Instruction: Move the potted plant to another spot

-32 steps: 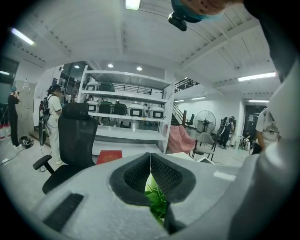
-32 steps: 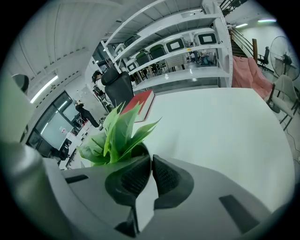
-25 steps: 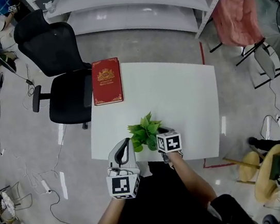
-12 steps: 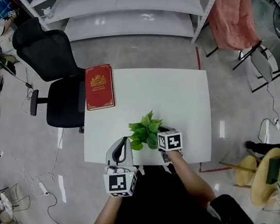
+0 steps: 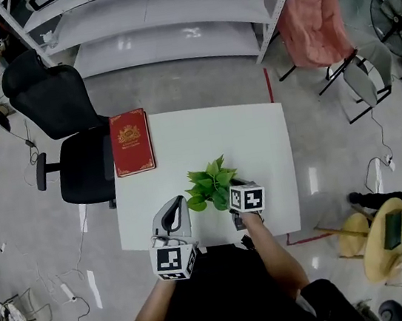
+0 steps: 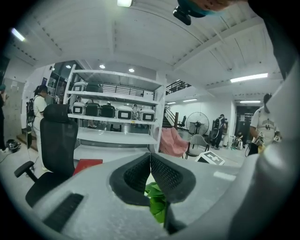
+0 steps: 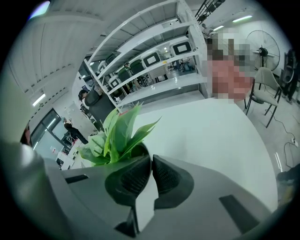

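Observation:
A small potted plant (image 5: 210, 184) with green leaves stands on the white table (image 5: 242, 135), near its front edge. My right gripper (image 5: 229, 193) is at the plant's right side. In the right gripper view the gripper (image 7: 151, 159) is shut on the pot's white rim (image 7: 145, 204), with the leaves (image 7: 117, 133) rising just left of the jaws. My left gripper (image 5: 176, 206) hovers left of the plant, apart from it. In the left gripper view that gripper (image 6: 150, 157) is shut with nothing in it, and a leaf (image 6: 157, 201) shows behind it.
A red book (image 5: 131, 141) lies at the table's far left corner. A black office chair (image 5: 58, 102) stands left of the table. Metal shelving (image 5: 156, 13) runs along the back, and a chair draped in pink cloth (image 5: 311, 23) stands at the far right. People stand around the room's edges.
The head view has shifted, so the table sits further left in the picture. Plant and both grippers keep about the same place near the table's front edge.

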The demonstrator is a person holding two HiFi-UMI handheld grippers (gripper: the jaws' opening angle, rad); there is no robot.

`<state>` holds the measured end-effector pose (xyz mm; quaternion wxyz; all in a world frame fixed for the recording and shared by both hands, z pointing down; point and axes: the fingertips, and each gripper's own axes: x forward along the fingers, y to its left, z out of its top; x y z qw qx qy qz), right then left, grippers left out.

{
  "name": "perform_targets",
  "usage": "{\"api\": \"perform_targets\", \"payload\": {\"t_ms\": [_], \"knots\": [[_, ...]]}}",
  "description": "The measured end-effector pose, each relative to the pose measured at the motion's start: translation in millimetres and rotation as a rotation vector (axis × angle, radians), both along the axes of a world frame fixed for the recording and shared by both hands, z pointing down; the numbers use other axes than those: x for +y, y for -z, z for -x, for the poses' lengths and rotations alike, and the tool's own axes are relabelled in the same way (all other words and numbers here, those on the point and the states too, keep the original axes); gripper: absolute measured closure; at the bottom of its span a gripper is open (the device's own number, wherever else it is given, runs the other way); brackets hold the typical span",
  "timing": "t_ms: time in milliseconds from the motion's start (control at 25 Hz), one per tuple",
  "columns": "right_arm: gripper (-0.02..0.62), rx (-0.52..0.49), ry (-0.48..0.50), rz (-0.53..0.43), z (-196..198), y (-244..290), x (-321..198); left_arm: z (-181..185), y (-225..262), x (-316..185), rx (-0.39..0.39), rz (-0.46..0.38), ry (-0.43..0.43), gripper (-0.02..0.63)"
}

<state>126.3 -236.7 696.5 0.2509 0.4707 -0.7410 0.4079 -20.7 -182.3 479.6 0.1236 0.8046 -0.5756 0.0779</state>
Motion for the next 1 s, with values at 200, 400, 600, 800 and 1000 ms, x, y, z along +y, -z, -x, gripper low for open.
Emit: {"api": "perform_targets", "payload": {"t_ms": [200, 400, 600, 800, 1000], "knots": [[0.569, 0.008, -0.059, -0.004, 0, 3, -21, 5, -2, -26, 0.016, 0.001, -0.048, 0.589], [0.569, 0.023, -0.111, 0.004, 2, -2, -40, 13, -6, -49, 0.024, 0.011, -0.091, 0.589], [0.569, 0.019, -0.16, 0.016, 4, -4, -63, 21, -9, -69, 0.03, 0.019, -0.12, 0.589], [0.569, 0.016, -0.192, 0.023, 8, -7, -86, 29, -17, -83, 0.049, 0.039, -0.126, 0.589], [0.569, 0.018, -0.216, 0.024, 6, -8, -108, 32, -22, -92, 0.053, 0.051, -0.134, 0.589]]}}
